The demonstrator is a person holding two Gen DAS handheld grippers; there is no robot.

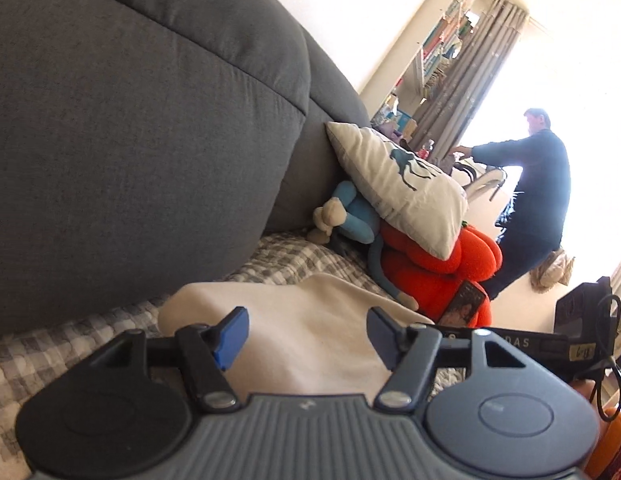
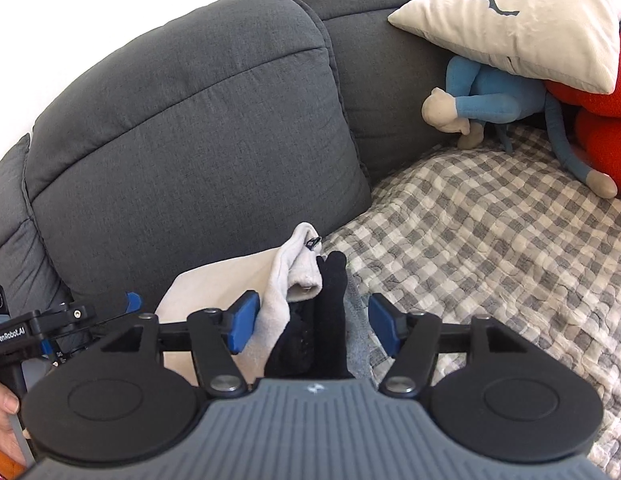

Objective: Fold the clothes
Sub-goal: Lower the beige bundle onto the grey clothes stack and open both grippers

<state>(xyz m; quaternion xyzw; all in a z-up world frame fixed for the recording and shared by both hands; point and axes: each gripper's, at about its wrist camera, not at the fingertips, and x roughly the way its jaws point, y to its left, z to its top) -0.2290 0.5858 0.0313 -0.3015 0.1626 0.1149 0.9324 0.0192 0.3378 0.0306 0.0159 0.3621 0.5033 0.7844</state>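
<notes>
Left gripper (image 1: pixel 306 334): one; jaws apart, nothing pinched, blue pads over a cream cloth (image 1: pixel 310 328) that lies flat on the sofa seat.
Right gripper (image 2: pixel 310 322): one; jaws apart, not pressing on anything. Between and just ahead of its pads lies a small heap of clothes.

Clothes, counted in the right wrist view:
- Black garment (image 2: pixel 326 320), one, bunched, in the middle of the heap.
- Pale grey garment (image 2: pixel 286 280), one, crumpled, touching the left blue pad and resting against the black one. What kind of garment either is cannot be told.
- Grey piece (image 2: pixel 358 340), one, showing at the right of the black garment.
- Cream cloth, one, under the heap's left side.

Seat and surroundings:
- Checked quilt (image 2: pixel 490 240), one, grey and white, covering the seat under the clothes.
- Sofa back cushions (image 2: pixel 198 120), dark grey, two fully in view and part of a third at the left edge.
- White pillow (image 2: pixel 530 20), one, with a dark animal print, leaning on the toys.
- Blue plush monkey (image 2: pixel 490 96), one, tucked under the pillow.
- Orange-red plush (image 1: pixel 442 260), one, under the pillow.
- Person (image 1: pixel 538 184), one, standing well apart by the bright window.
- Curtain (image 1: pixel 470 76), one panel, grey.
- Bookshelf (image 1: pixel 442 40), one, beside the curtain.
</notes>
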